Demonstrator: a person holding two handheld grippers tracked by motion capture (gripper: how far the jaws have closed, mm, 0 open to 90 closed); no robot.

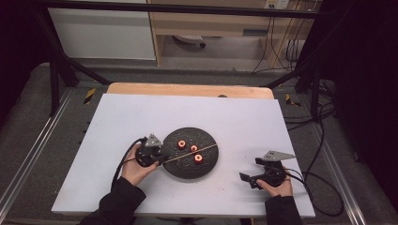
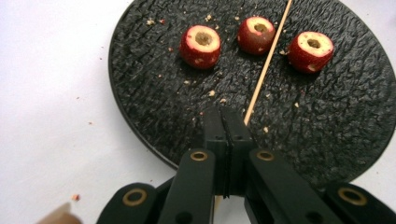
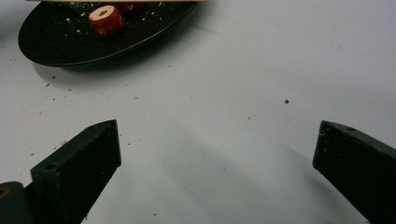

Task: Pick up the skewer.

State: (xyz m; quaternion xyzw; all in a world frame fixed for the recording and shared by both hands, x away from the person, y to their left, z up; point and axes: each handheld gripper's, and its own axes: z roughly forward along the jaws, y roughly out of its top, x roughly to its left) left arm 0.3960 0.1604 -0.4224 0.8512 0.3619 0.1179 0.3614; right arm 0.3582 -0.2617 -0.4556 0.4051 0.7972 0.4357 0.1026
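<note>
Pinched tight in the left gripper [image 2: 227,122], at the near edge of the round black bumpy plate [image 2: 154,116], is the end of a thin wooden stick [image 2: 267,63]. It could be snapped or slipped out if pulled hard, because so little is held. Three small red cored fruits [image 2: 201,40] could be knocked off the plate. Farther right, the right gripper [image 3: 215,154] is kept wide apart over the white table [image 3: 233,93], with nothing between.

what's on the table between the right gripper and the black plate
Nothing but crumbs. In the right gripper view, bare white table runs from the open right gripper to the plate; the high view agrees.
</note>
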